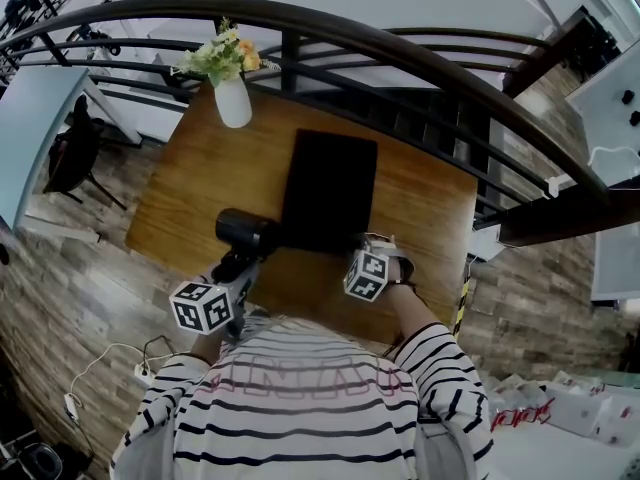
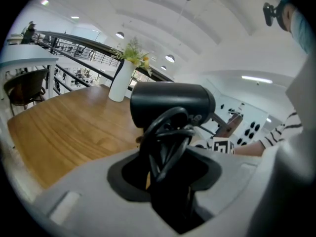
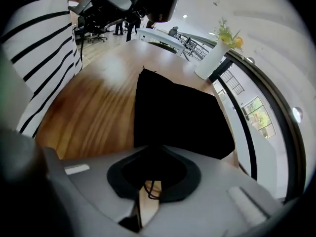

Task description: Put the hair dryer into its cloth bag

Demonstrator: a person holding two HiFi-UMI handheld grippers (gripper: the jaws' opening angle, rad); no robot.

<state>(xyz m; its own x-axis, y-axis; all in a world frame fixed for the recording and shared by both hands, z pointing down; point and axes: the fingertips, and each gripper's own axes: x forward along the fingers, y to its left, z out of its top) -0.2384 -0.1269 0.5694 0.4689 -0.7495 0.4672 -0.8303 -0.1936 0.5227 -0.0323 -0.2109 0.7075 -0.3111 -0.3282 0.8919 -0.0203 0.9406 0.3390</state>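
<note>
- gripping the hair dryer (image 2: 170, 102) by its handle, the left gripper (image 2: 168, 177) has its jaws clamped round the handle and the black cord looped against it; the dryer's round barrel sits crosswise above the jaws, clear of the table (image 1: 190, 183)
- seen from the head view, the dryer hangs over the table's near part, with its barrel just beside the near left corner of the cloth bag (image 1: 328, 188); whether they touch i cannot tell
- the cloth bag is black and lies flat in the middle of the wooden table, its long side running away from the person
- the right gripper (image 3: 145, 199) points steeply down at the bag's near edge; its jaws are drawn together on the black cloth there, with a thin loop of drawstring showing between them
- a white vase (image 1: 232, 100) with green and orange flowers stands upright at the table's far left corner, well apart from the bag
- a dark curved railing (image 1: 420, 63) runs behind the table's far edge
- the person's striped sleeves (image 1: 440, 368) show at the bottom of the head view
</note>
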